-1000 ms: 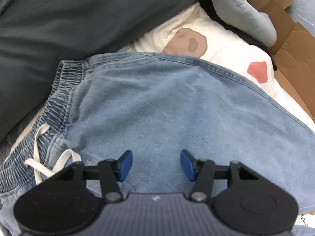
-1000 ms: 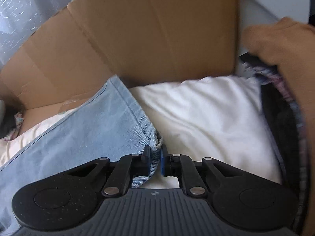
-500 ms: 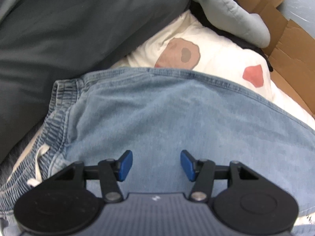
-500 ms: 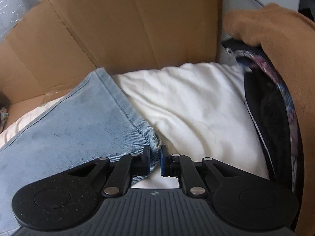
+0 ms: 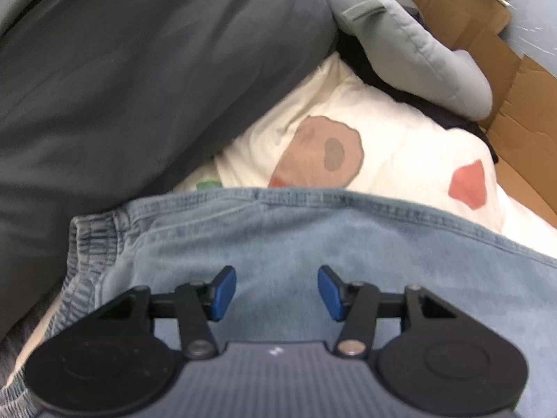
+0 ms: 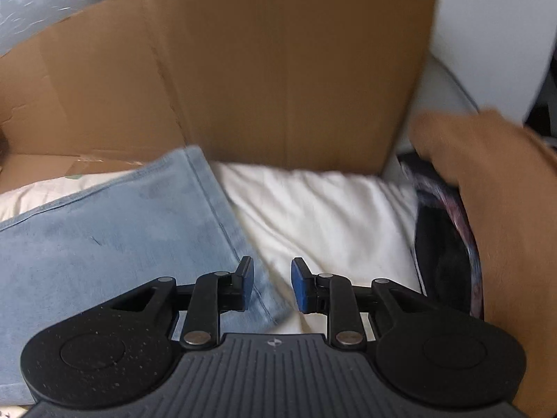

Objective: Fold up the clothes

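Because the denim trousers (image 5: 313,244) lie spread flat over the white bedding (image 5: 400,139), filling the lower half of both views, neither tool needs a hold: the left gripper (image 5: 276,292) hovers agape near the waistband, and the right gripper (image 6: 272,285) stands parted over the hem corner, gripping nothing.

Right gripper (image 6: 272,287) parted over denim hem (image 6: 240,244), seemingly not gripping.

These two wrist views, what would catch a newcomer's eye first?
The light blue denim shorts with a gathered elastic waistband fill the foreground, spread over a white cloth printed with brown and red patches. Both the left gripper and the right gripper hang open above them. A tall brown cardboard sheet stands behind.
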The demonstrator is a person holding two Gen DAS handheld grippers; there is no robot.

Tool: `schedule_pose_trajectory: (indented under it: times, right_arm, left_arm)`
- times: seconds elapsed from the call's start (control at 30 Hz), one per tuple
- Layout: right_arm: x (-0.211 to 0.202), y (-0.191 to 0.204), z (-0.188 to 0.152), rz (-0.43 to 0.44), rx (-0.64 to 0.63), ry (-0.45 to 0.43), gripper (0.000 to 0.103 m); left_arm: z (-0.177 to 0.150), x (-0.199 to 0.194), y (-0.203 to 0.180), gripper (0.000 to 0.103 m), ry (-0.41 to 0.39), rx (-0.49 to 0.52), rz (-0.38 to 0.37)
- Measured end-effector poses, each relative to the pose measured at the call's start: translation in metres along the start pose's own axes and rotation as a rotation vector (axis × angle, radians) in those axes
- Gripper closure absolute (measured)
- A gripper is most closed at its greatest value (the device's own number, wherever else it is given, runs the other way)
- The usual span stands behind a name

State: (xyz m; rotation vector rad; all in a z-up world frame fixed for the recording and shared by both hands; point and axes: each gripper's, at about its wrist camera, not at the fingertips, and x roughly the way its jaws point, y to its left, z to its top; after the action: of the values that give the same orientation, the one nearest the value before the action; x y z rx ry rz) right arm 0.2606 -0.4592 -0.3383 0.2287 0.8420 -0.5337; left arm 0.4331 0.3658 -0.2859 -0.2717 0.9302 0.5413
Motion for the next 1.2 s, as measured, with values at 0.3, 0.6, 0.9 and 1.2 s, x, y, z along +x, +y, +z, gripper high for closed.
schedule_pose_trajectory:
  times: [0.3,0.6,0.9,1.2]
  right_arm:
    - [0.027,0.041,0.01,0.127,-0.114,0.011,0.071]
    - [0.062,0.087,0.02,0.165,-0.21,0.03,0.063]
    - [0.083,0.099,0.037,0.16,-0.196,0.024,0.062]
    - [0.104,0.106,0.058,0.145,-0.165,0.009,0.06]
  left_arm:
    - [0.012,0.038,-0.012,0.048,0.014,0.065,-0.001]
    - [0.034,0.075,-0.02,0.047,0.043,0.072,-0.003]
    - [0.041,0.085,-0.021,0.047,0.034,0.05,-0.002]
    - [0.041,0.065,-0.042,0.071,0.033,0.136,0.013]
